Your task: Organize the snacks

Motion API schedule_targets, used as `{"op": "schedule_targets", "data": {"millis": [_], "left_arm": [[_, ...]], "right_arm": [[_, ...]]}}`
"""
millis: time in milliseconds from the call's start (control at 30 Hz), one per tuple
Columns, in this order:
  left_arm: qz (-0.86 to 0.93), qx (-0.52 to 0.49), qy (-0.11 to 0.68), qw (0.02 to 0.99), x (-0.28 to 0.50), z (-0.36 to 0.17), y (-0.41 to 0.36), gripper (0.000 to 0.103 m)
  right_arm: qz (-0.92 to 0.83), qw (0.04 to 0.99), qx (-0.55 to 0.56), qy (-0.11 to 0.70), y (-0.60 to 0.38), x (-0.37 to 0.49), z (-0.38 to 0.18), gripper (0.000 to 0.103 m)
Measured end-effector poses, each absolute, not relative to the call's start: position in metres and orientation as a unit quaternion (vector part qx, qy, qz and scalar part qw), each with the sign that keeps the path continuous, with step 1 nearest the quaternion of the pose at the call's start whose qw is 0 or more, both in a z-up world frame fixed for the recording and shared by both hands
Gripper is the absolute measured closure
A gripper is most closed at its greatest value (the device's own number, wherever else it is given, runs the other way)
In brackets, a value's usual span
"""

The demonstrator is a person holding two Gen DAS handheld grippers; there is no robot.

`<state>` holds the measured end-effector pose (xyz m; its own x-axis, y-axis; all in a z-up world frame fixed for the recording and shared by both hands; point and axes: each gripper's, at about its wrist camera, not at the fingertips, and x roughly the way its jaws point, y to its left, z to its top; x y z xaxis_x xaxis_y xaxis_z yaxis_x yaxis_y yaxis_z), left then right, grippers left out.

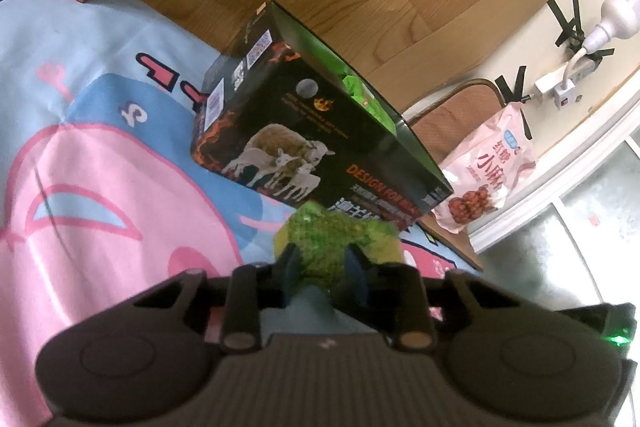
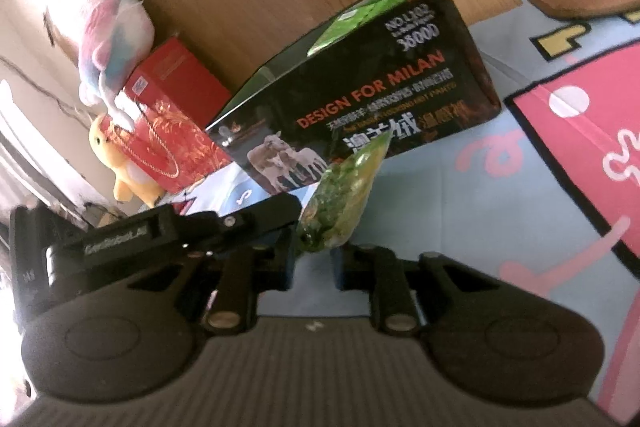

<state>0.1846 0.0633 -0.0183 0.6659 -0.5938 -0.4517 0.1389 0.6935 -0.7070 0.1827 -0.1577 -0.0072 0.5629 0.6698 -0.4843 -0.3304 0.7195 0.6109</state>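
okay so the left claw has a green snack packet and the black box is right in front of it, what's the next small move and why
Probably lift the left claw up and forward over the open top of the black box. The green snack packet is pinched between its fingers, below the box's rim, and green packets already lie inside. The right claw looks open, apparently not gripping the packet, so it should not hinder the lift.

black box (image 2: 360, 99) "DESIGN FOR MILAN", "38000"

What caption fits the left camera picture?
Left gripper pinches a green crinkly snack packet before the open black cardboard box.

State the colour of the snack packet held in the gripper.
Green snack packet, yellowish at edges; clearest in left wrist view.
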Motion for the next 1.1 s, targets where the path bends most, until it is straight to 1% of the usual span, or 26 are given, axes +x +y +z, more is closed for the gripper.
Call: {"op": "schedule_targets", "data": {"millis": [367,833,933,967,1033,1100], "left_arm": [[-0.214,-0.321,0.336,0.859,0.18,-0.015,0.064,0.079],[-0.214,-0.323,0.335,0.859,0.179,-0.015,0.065,0.079],[-0.208,-0.33,0.352,0.851,0.183,-0.019,0.065,0.079],[-0.204,-0.333,0.353,0.85,0.184,-0.02,0.067,0.079],[-0.202,-0.336,0.355,0.849,0.184,-0.021,0.068,0.079],[-0.204,-0.332,0.355,0.85,0.183,-0.021,0.066,0.078]], "right_arm": [[0.305,0.876,0.17,0.333,-0.146,0.171,0.001,0.088],[0.31,0.878,0.155,0.328,-0.143,0.168,0.001,0.088],[0.291,0.874,0.186,0.341,-0.151,0.174,-0.002,0.082],[0.287,0.869,0.203,0.348,-0.155,0.177,-0.003,0.076],[0.28,0.859,0.241,0.355,-0.164,0.183,-0.007,0.069],[0.278,0.849,0.269,0.361,-0.171,0.187,-0.011,0.069]]}}
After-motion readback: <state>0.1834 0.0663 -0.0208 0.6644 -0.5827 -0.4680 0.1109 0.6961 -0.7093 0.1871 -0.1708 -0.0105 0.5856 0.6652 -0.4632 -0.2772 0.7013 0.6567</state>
